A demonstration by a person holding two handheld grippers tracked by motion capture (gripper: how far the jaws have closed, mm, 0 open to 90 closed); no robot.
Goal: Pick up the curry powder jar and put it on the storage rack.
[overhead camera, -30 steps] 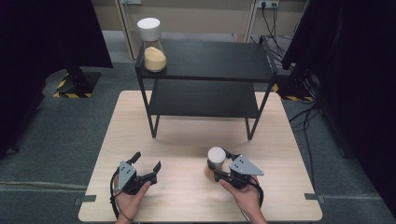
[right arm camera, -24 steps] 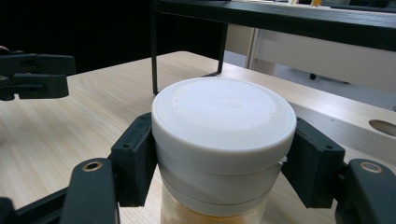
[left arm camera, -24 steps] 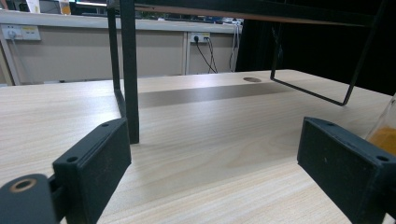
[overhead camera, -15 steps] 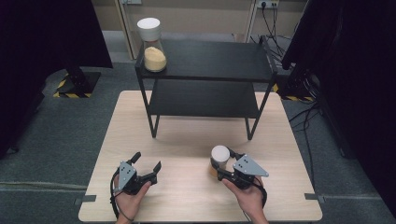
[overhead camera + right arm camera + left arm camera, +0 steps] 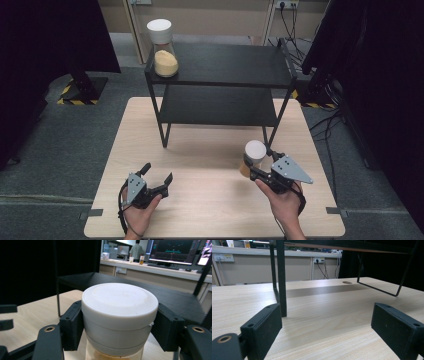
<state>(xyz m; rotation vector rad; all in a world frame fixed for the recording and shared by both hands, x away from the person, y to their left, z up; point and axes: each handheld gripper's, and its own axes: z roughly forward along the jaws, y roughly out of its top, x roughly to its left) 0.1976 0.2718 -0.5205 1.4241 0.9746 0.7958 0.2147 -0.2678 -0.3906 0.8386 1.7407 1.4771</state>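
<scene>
A white-lidded jar (image 5: 119, 320) of yellowish powder is clamped just under its lid by the right gripper (image 5: 260, 172), held upright so nothing spills, over the table (image 5: 210, 210) near the black shelf's (image 5: 225, 65) front right leg. The left gripper (image 5: 159, 181) rests low on the table, jaws apart and empty. A matching jar (image 5: 164, 47) stands on the shelf's top left corner

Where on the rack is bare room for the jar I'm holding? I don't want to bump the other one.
The top shelf is bare right of the second jar, which stands at its left front corner. The lower shelf looks bare throughout. The right gripper grips the white-lidded jar near the rack's right front leg.
</scene>
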